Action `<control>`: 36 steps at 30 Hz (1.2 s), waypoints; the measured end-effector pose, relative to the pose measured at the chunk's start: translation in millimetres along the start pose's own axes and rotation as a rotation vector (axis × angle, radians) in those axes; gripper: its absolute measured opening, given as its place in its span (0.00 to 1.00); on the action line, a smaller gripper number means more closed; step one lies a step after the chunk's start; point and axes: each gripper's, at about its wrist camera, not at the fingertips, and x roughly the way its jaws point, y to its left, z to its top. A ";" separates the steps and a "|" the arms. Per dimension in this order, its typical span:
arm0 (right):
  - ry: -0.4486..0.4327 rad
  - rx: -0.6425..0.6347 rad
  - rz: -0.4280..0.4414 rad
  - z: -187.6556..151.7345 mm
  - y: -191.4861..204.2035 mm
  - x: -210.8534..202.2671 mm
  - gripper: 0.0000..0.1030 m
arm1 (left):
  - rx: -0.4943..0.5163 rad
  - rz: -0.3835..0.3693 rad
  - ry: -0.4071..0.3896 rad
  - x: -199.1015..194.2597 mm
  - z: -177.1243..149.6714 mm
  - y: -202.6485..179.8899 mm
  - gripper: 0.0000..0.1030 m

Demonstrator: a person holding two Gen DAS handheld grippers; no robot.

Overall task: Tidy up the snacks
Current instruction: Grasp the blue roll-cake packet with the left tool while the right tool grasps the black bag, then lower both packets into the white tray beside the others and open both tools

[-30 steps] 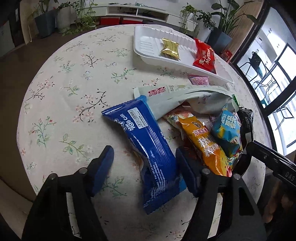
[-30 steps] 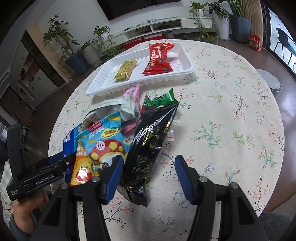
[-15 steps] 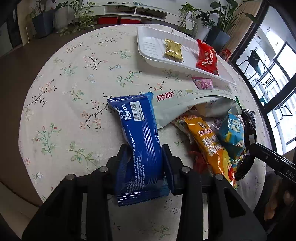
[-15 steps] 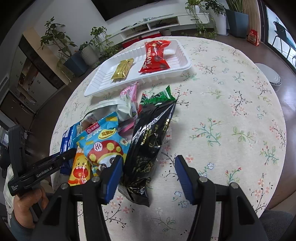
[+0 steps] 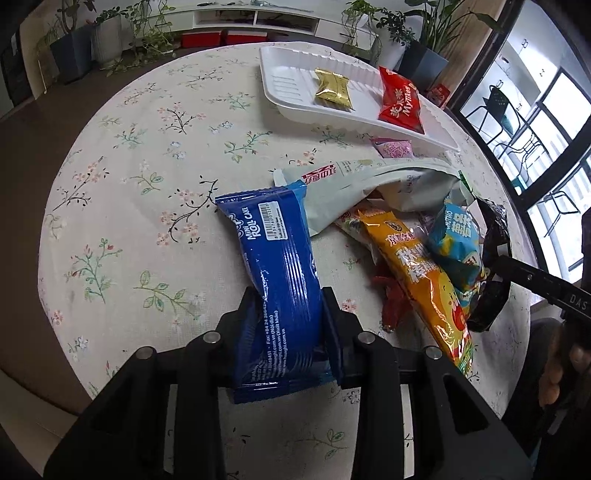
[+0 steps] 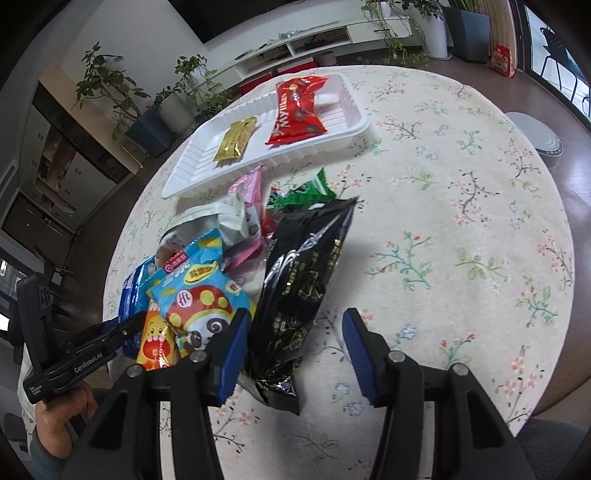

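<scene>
My left gripper is closing its jaws on the near end of a blue roll cake packet, and both pads press its sides. The packet lies on the floral tablecloth, left of a snack pile: a white bag, an orange packet and a light blue mushroom packet. My right gripper straddles the near end of a black packet. Its jaws are closing; the right pad still stands apart from the packet. A white tray at the far side holds a gold packet and a red packet.
A pink packet and a green packet lie between the tray and the pile. The round table's edge curves close on the right. Potted plants and a low white shelf stand beyond. A hand grips the left tool.
The left jaws went from wide apart to pressed on the blue packet, whose near end has lifted between them. The right jaws have narrowed around the black packet.
</scene>
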 end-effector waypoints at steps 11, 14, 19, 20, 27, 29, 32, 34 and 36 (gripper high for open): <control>0.066 0.030 0.010 -2.2 -11.8 12.6 0.51 | 0.018 0.007 0.007 0.3 1.2 -2.4 0.30; 0.071 0.014 -0.003 -1.4 -11.2 12.9 0.47 | 0.020 0.007 0.007 1.6 2.3 -3.2 0.30; 0.067 -0.020 -0.025 -3.9 -8.4 11.4 0.33 | 0.019 -0.003 0.005 0.5 1.2 -2.7 0.28; 0.065 -0.026 -0.030 -4.7 -8.6 10.9 0.31 | 0.018 -0.007 0.005 0.3 1.1 -2.5 0.28; 0.052 -0.036 -0.039 -8.0 -12.7 5.0 0.24 | 0.025 -0.019 0.010 -1.2 -0.7 -2.8 0.26; 0.049 -0.031 -0.038 -8.6 -15.4 3.1 0.23 | 0.022 -0.025 0.011 -2.1 -1.4 -2.0 0.26; 0.043 -0.022 -0.033 -9.5 -19.6 1.3 0.23 | 0.021 -0.030 0.014 -2.8 -2.4 -1.6 0.25; 0.039 -0.018 -0.031 -10.6 -21.2 -0.4 0.23 | 0.017 -0.033 0.013 -4.2 -2.7 -0.5 0.25; 0.036 -0.015 -0.030 -11.3 -21.7 -1.3 0.23 | 0.015 -0.034 0.012 -5.3 -3.1 -0.2 0.25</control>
